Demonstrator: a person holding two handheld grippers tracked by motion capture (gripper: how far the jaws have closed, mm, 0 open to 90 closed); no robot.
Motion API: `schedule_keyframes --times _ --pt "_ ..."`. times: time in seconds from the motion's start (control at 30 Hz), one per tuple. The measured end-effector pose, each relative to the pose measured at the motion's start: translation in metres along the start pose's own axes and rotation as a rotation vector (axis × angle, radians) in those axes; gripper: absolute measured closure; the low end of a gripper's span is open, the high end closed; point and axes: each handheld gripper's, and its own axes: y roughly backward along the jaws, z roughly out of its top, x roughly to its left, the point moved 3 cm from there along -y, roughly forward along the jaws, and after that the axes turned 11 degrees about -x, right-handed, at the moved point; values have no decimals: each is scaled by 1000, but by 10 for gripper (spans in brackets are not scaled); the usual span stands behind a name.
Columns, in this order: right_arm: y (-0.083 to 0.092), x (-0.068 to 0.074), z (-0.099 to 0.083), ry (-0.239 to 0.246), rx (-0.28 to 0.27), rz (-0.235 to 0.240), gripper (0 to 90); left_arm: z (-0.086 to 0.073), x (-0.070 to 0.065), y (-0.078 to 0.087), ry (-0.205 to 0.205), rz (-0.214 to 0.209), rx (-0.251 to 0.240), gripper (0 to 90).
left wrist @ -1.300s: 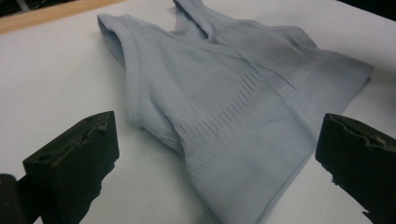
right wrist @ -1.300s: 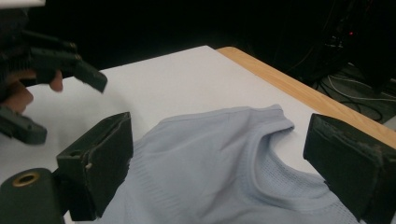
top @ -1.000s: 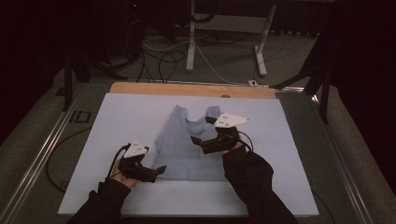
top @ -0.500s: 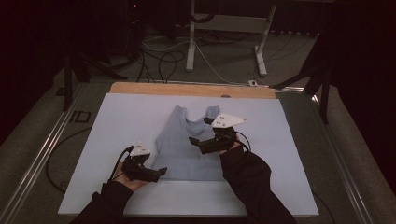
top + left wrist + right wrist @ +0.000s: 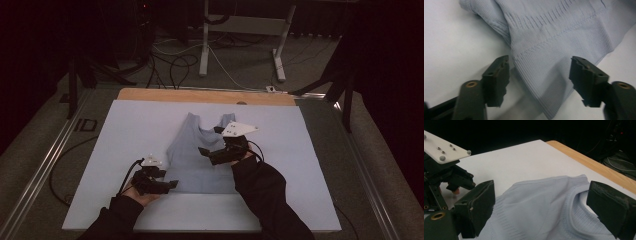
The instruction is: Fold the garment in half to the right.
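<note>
A pale blue ribbed tank top (image 5: 200,160) lies flat on the white board (image 5: 125,135), straps toward the far side. My left gripper (image 5: 172,184) sits at the top's near left hem corner. In the left gripper view that corner (image 5: 549,82) lies between the jaws of the left gripper (image 5: 541,85), which have just been closing; gaps remain on both sides of the cloth. My right gripper (image 5: 205,152) hovers over the garment's right half, pointing left. Its jaws stand wide apart above the neckline and strap area (image 5: 564,202), holding nothing.
A wooden strip (image 5: 205,96) borders the board's far edge. Beyond it, cables and a white stand's legs (image 5: 240,50) lie on the floor. A metal rail (image 5: 45,170) runs along the table's left side. The person's dark sleeves come in from the bottom.
The left gripper has crept slightly toward the near hem corner. The right gripper has edged a little to the left over the garment.
</note>
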Motion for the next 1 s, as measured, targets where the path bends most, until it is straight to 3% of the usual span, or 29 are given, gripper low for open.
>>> schedule_keyframes --times 0.3,0.63,0.83,0.9,1.0 --pt "-4 2 2 2 7 3 85 -4 -8 -1 2 -22 25 479" --pt "-8 3 4 18 7 17 86 -4 -13 -5 -4 -46 41 696" --pt "-15 4 4 19 6 20 86 -3 -20 -6 -56 -42 74 778" --pt "-18 5 5 21 13 26 86 -2 -21 -6 -81 -43 73 847" --pt "-21 5 6 26 16 26 86 -2 -21 -6 -80 -42 70 858"
